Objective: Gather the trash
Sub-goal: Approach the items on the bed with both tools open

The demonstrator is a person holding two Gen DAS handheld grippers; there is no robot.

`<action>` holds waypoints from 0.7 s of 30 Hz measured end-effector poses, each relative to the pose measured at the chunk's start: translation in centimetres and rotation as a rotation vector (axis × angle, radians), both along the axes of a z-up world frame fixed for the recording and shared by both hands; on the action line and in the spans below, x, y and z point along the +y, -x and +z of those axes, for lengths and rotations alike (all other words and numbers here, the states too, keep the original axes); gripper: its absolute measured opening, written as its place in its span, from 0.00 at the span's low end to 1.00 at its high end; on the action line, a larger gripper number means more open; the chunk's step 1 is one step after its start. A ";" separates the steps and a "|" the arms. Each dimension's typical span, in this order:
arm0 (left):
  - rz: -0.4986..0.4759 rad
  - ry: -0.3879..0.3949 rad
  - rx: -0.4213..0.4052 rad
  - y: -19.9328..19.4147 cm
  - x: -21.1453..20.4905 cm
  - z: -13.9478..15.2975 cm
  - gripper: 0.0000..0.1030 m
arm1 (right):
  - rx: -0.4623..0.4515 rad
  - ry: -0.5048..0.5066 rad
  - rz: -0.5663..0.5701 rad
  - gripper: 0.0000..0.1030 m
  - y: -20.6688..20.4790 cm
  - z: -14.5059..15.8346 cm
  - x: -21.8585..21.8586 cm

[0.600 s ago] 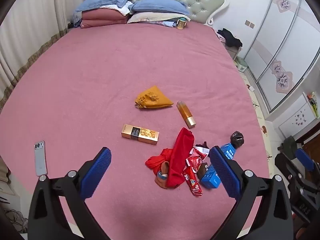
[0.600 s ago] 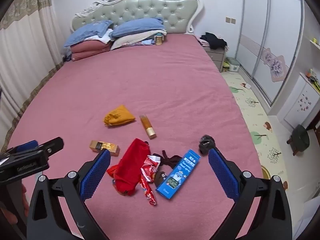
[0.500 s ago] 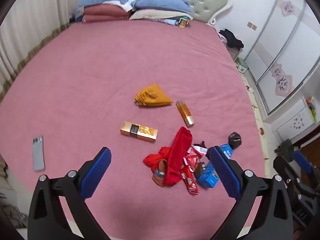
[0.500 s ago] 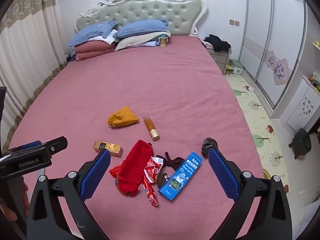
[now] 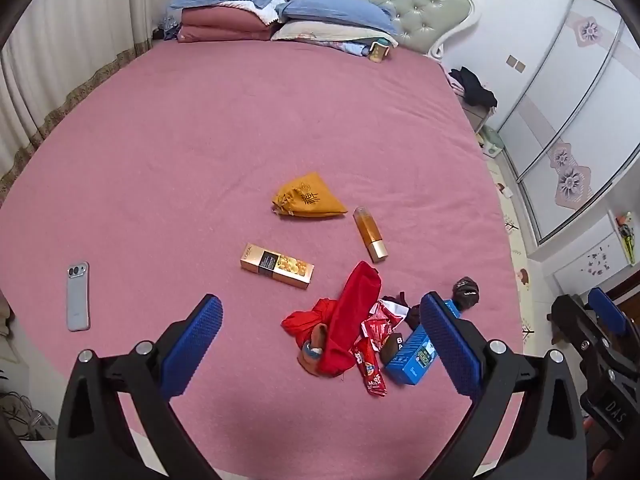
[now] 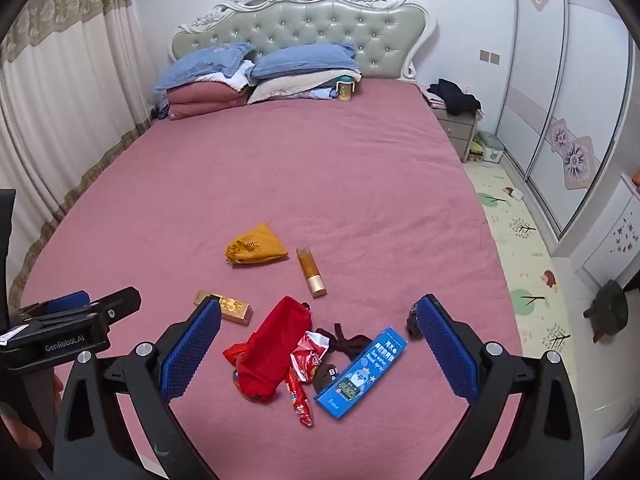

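Note:
A litter pile lies near the foot of the pink bed (image 5: pixel 200 140): a red cloth bag (image 5: pixel 348 320) (image 6: pixel 272 348), red snack wrappers (image 5: pixel 370 356) (image 6: pixel 302 376), a blue box (image 5: pixel 416 350) (image 6: pixel 362 372) and a dark crumpled ball (image 5: pixel 465 291). A gold box (image 5: pixel 277 266) (image 6: pixel 232 308), an amber bottle (image 5: pixel 370 234) (image 6: pixel 311 271) and a mustard pouch (image 5: pixel 308 198) (image 6: pixel 254 246) lie beyond. My left gripper (image 5: pixel 320 344) is open and empty above the pile. My right gripper (image 6: pixel 316 352) is open and empty above it too.
A grey phone (image 5: pixel 78 296) lies at the bed's left edge. Pillows and folded bedding (image 6: pixel 256 76) and a cup (image 6: pixel 345 90) sit at the headboard. A nightstand (image 6: pixel 456 128), play mat (image 6: pixel 516 240), wardrobe doors (image 6: pixel 560 100) and a stool (image 6: pixel 608 308) are to the right.
Both grippers have drawn back and tilted slightly, so the pile sits a little lower and nearer in each view. Nothing on the bed has moved.

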State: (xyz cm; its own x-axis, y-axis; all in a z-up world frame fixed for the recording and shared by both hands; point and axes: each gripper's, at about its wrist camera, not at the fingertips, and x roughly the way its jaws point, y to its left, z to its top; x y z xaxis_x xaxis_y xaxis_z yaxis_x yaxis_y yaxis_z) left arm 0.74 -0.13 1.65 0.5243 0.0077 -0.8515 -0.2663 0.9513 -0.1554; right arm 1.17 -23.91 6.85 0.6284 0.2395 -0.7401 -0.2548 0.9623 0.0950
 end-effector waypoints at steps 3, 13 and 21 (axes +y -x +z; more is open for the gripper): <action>0.006 0.014 -0.003 0.0 -0.3 0.2 0.96 | 0.004 -0.003 0.011 0.92 -0.3 -0.2 -0.3; 0.015 -0.001 -0.002 -0.5 -1.5 -0.1 0.96 | 0.015 -0.013 0.022 0.92 -1.1 -0.5 -1.6; 0.025 -0.003 0.017 -1.0 -2.1 -0.4 0.96 | 0.031 -0.031 0.040 0.92 -2.4 -0.5 -2.1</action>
State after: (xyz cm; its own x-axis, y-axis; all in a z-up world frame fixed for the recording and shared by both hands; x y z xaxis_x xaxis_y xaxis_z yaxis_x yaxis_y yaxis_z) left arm 1.74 -2.19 1.30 0.5091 0.0233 -0.8604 -0.2928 0.9447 -0.1476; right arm 3.60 -26.01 6.31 0.5952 0.2869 -0.7506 -0.2892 0.9480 0.1330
